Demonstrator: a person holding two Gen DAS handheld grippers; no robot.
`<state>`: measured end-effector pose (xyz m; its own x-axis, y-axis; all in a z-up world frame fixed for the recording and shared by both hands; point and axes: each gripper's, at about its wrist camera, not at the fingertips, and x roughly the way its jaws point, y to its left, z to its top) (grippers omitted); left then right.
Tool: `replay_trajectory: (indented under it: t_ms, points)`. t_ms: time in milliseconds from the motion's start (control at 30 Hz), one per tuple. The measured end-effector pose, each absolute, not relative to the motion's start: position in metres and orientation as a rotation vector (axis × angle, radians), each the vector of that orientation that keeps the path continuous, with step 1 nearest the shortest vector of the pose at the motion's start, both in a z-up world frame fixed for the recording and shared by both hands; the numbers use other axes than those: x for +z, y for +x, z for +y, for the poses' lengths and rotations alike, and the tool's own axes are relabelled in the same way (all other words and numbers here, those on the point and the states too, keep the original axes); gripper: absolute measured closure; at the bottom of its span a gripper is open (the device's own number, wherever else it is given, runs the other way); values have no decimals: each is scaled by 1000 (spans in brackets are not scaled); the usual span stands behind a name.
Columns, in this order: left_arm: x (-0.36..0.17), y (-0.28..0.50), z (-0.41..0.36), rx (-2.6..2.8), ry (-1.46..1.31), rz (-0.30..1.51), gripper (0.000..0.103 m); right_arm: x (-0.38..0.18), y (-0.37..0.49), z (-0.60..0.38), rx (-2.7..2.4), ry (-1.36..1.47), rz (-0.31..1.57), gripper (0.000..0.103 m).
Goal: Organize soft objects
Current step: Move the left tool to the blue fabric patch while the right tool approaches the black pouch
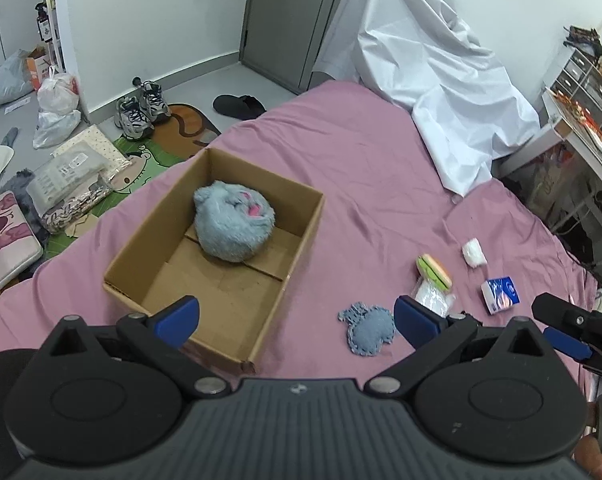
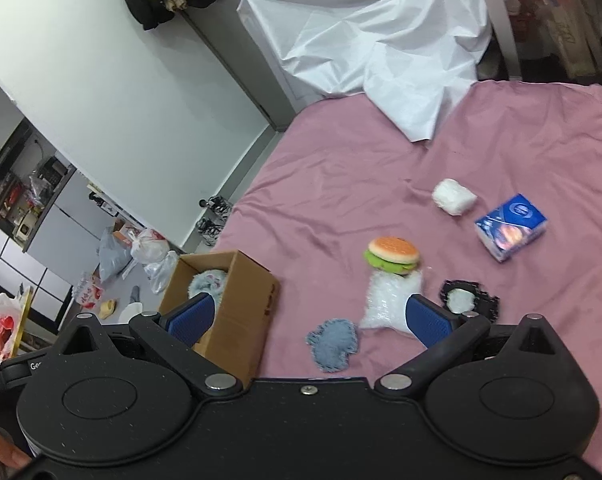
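An open cardboard box [image 1: 257,320] [image 2: 245,304] sits on the pink bed and holds a grey-blue plush [image 1: 233,224] [image 2: 207,280]. On the sheet to its right lie a small denim plush [image 1: 369,328] [image 2: 335,344], a toy burger [image 1: 435,272] [image 2: 393,254], a clear plastic packet [image 1: 433,298] [image 2: 389,300], a white wad [image 1: 473,252] [image 2: 455,196] and a blue tissue pack [image 1: 500,294] [image 2: 511,226]. My left gripper [image 1: 297,320] is open and empty above the box's near right corner. My right gripper [image 2: 309,316] is open and empty above the denim plush.
A crumpled white sheet [image 1: 433,88] [image 2: 373,40] covers the bed's far end. A black-edged round pad [image 2: 467,300] lies near my right finger. Shoes [image 1: 143,110], bags and cushions clutter the floor at left. A desk with drawers [image 1: 581,100] stands at right.
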<state>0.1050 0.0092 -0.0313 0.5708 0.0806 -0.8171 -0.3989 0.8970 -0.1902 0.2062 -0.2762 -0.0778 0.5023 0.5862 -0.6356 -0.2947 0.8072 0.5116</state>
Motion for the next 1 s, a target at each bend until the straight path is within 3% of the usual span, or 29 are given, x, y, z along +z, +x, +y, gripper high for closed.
replay_trajectory:
  t_ms: [300,1000]
  points:
    - [-38,114,-20,282,-347,959,0,-92,196,-303,479,344,911,0]
    - [-80,146,-73,274,-345,983,2,-144,226,-355,366,694,1026,0]
